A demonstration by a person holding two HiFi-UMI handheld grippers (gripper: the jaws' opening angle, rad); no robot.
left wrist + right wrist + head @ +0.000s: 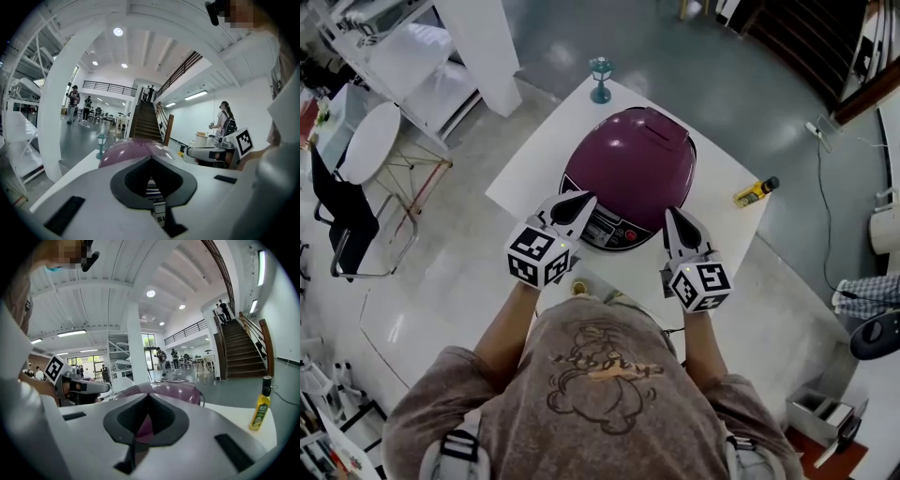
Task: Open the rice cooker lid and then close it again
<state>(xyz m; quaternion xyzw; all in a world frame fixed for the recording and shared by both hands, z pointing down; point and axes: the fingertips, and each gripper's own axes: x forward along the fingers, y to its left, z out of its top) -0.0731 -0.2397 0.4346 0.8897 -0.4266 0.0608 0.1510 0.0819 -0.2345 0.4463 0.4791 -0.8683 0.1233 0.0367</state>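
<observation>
Purple rice cooker (pixel 630 169) faces left gripper (pixel 583 200) and right gripper (pixel 671 215), jaws closed, empty.

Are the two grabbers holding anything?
No, nothing is held. The left gripper and the right gripper are both shut and empty, pointing at the purple rice cooker.

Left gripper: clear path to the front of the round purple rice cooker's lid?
Probably yes: the left gripper, jaws shut, points at the front of the round purple rice cooker, with nothing visible between them.
</observation>
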